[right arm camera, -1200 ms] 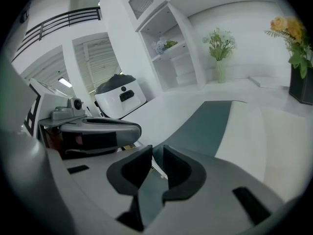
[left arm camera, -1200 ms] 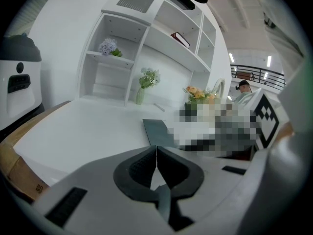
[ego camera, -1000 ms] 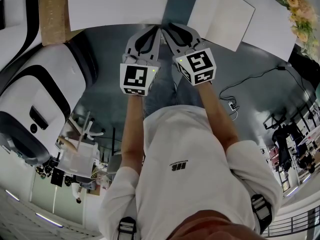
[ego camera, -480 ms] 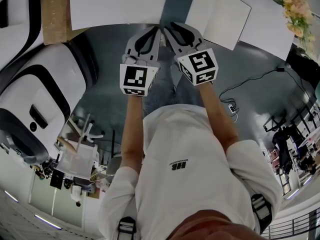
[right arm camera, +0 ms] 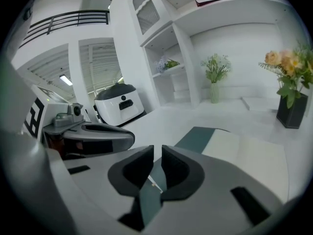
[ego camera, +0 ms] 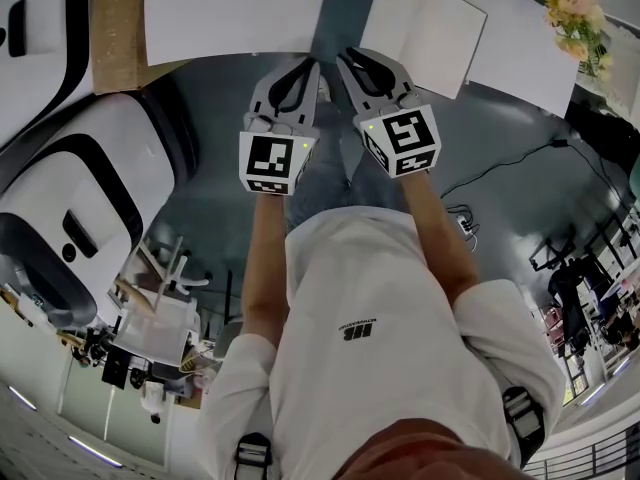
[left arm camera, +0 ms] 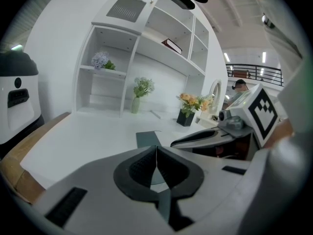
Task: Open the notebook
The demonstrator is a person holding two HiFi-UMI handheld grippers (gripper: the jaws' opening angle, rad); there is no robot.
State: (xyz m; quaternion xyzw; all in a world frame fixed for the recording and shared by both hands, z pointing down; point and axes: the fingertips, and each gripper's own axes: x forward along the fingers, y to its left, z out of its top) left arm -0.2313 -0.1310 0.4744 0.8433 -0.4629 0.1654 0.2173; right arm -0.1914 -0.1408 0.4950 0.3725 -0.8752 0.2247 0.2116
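Note:
The notebook (ego camera: 425, 30) lies open on the white desk (ego camera: 235, 8), its blank white page (right arm camera: 247, 155) facing up and its teal cover (right arm camera: 196, 137) spread flat to the left. Both grippers hang side by side in front of the desk edge, short of the notebook and touching nothing. My left gripper (ego camera: 313, 64) (left arm camera: 156, 148) is shut, pads meeting at the tips, and empty. My right gripper (ego camera: 345, 58) (right arm camera: 157, 153) has just been closing; a narrow gap is left between its pads, with nothing in it.
A big white and black machine (ego camera: 70, 188) stands at the left beside a cork board (ego camera: 115, 18). A black pot of flowers (ego camera: 565, 8) sits at the desk's right end. White shelves with small vases (left arm camera: 142, 89) rise behind the desk. A cable (ego camera: 500, 168) lies on the floor.
Both grippers have lifted a little together in front of the desk. The notebook lies open as before.

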